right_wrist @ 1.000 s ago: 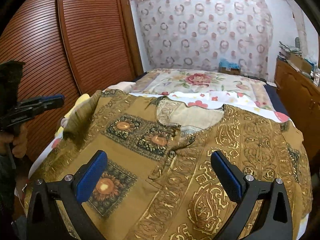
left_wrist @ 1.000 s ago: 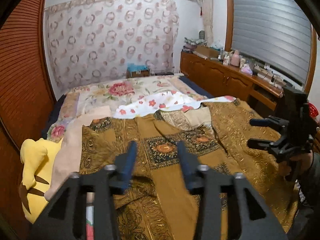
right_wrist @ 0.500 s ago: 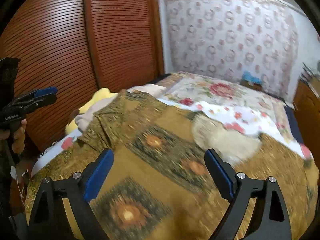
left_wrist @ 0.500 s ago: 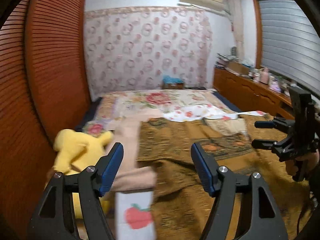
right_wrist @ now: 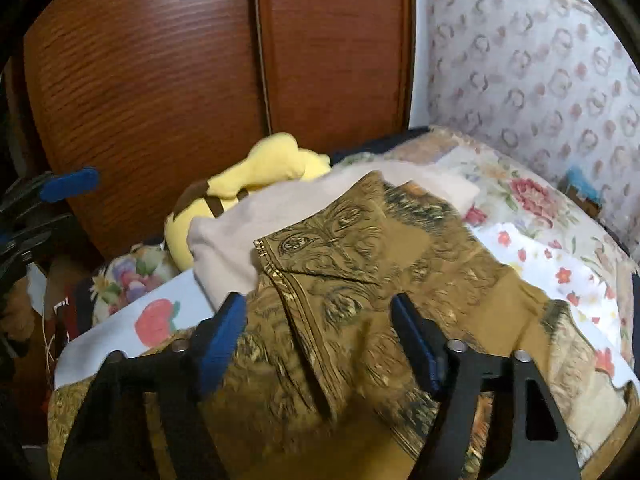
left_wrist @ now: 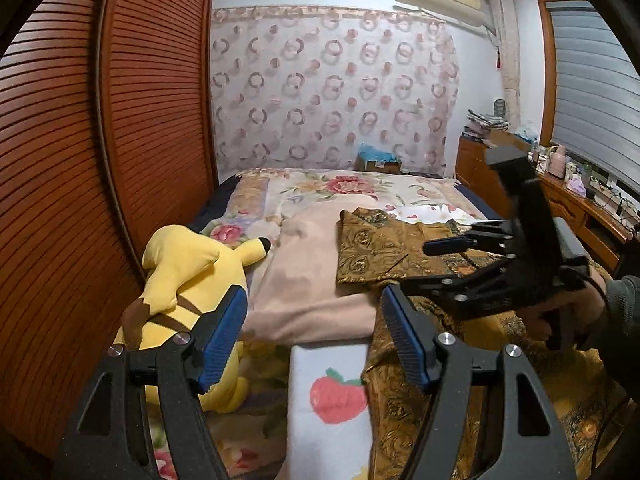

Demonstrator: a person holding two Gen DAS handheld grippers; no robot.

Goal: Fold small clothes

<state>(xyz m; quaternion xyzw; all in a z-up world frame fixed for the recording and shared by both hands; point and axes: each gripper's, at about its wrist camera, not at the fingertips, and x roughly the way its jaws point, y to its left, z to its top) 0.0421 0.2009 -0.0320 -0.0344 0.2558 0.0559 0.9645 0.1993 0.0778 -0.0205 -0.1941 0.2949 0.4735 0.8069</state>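
Lying across the bed (right_wrist: 532, 184), the brown patterned garment (right_wrist: 360, 264) fills the centre and lower half of the right wrist frame, one sleeve folded over a beige cloth (right_wrist: 240, 224). The right gripper (right_wrist: 320, 336) hangs above it, fingers apart and closing, fabric seen between them but not pinched. In the left wrist frame, the left gripper (left_wrist: 312, 332) stands with fingers apart over the beige cloth's near edge, nothing held; the garment lies to the right of its right finger. A yellow plush toy (left_wrist: 188, 272) sits at lower left.
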